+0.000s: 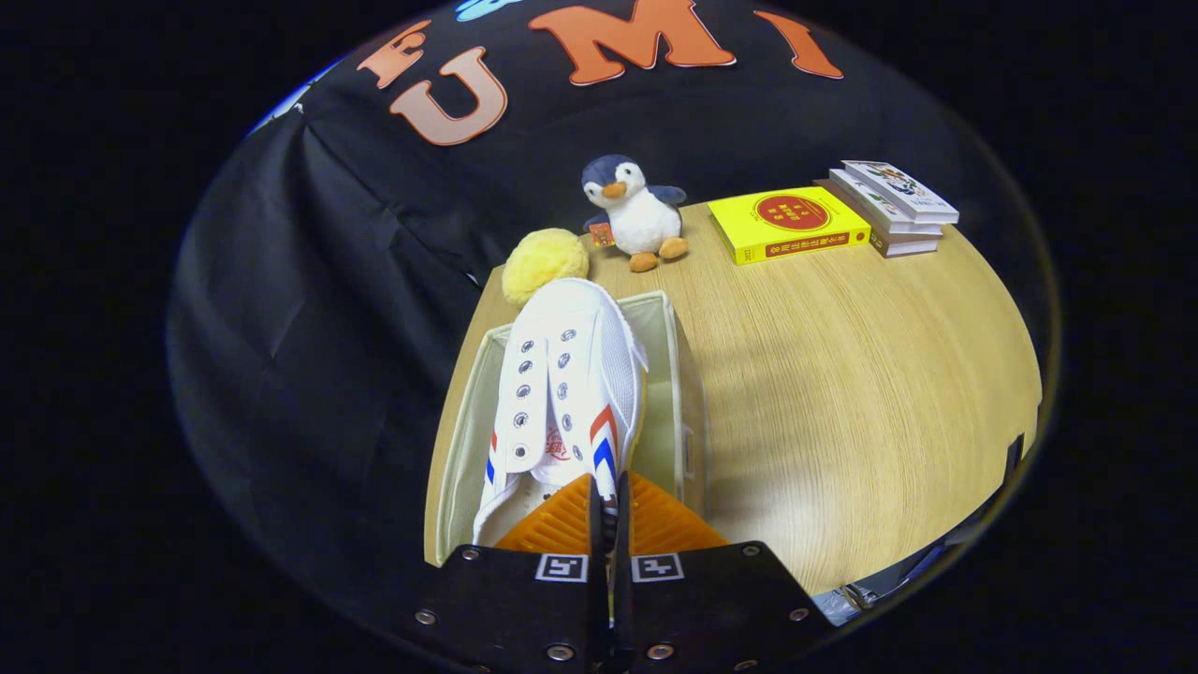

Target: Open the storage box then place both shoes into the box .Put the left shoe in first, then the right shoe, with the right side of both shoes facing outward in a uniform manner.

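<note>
Shoe [571,374] is hanging just ahead of the fingers, toe pointing to 12 o'clock, over the open box [676,374]; can't tell if the sole is touching the box floor yet. Gripper [609,510] is pinching the shoe's heel-side collar, both fingers closed tight on the thin canvas edge w/ almost no gap showing. Shoe is looking light, soft canvas upper, lace-less so the tongue and eyelet flaps are flopping loose; rubber sole prob. the stiff part. The collar seems the best hold — thin enough to clamp, but the toe is likely sagging and swinging from there. Box looks like soft fabric, walls prob. giving way if bumped.

Beyond the box at 12: yellow ball [545,264]. Penguin [633,213] at approx. 1 o'clock, books [833,220] at 2, all sitting on the table [861,393].
</note>
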